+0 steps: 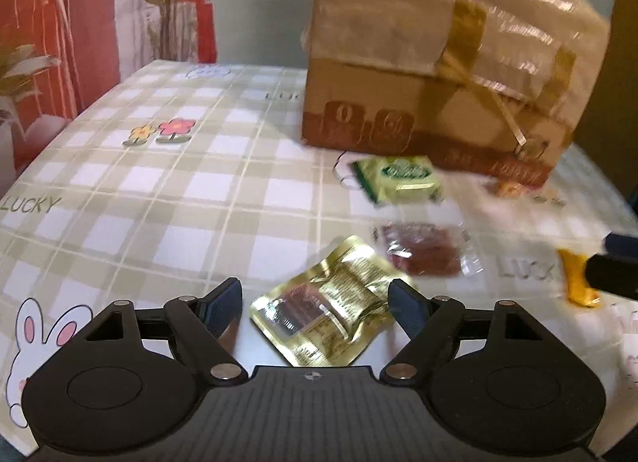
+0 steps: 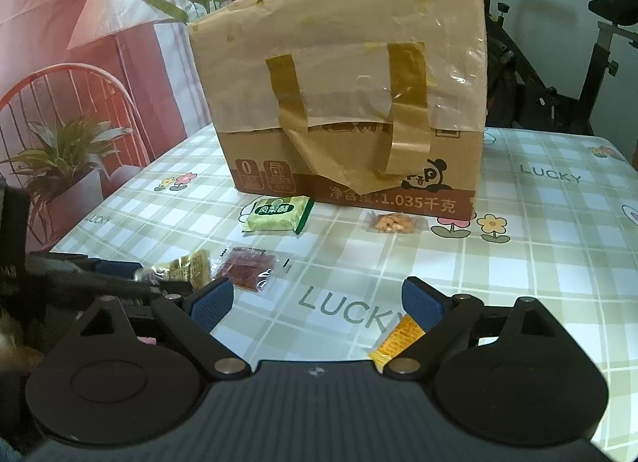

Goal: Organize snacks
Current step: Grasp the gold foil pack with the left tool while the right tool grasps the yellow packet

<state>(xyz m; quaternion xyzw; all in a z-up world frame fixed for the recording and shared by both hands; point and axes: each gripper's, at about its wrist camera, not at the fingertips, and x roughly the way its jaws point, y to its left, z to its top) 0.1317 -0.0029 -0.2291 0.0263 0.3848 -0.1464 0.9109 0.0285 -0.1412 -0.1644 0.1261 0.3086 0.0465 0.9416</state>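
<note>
Currently, an inventory of my table (image 2: 538, 262):

Left gripper (image 1: 317, 304): my jaws are spread, one on each side of the gold packet (image 1: 325, 312); no pad presses it, so I hold nothing.
Right gripper (image 2: 317, 302): spread wide over bare tablecloth, holding nothing.
Gold packet: flat on the cloth, slightly crumpled, one corner just beside my left gripper's right-hand pad.
Red packet (image 1: 422, 252): flat, just beyond the gold one, their edges nearly touching.
Green packet (image 2: 279, 214): near the foot of the cardboard box (image 2: 351, 103).
Nut packet (image 2: 392, 222): close against the box front.
Orange packet (image 2: 394, 338): beside my right gripper's right finger, partly hidden by it.
Risk, slip: I judge the foil slick and flat; my pads may skate over it instead of gripping.
Risk, double catch: closing skewed could drag the red packet along.
</note>
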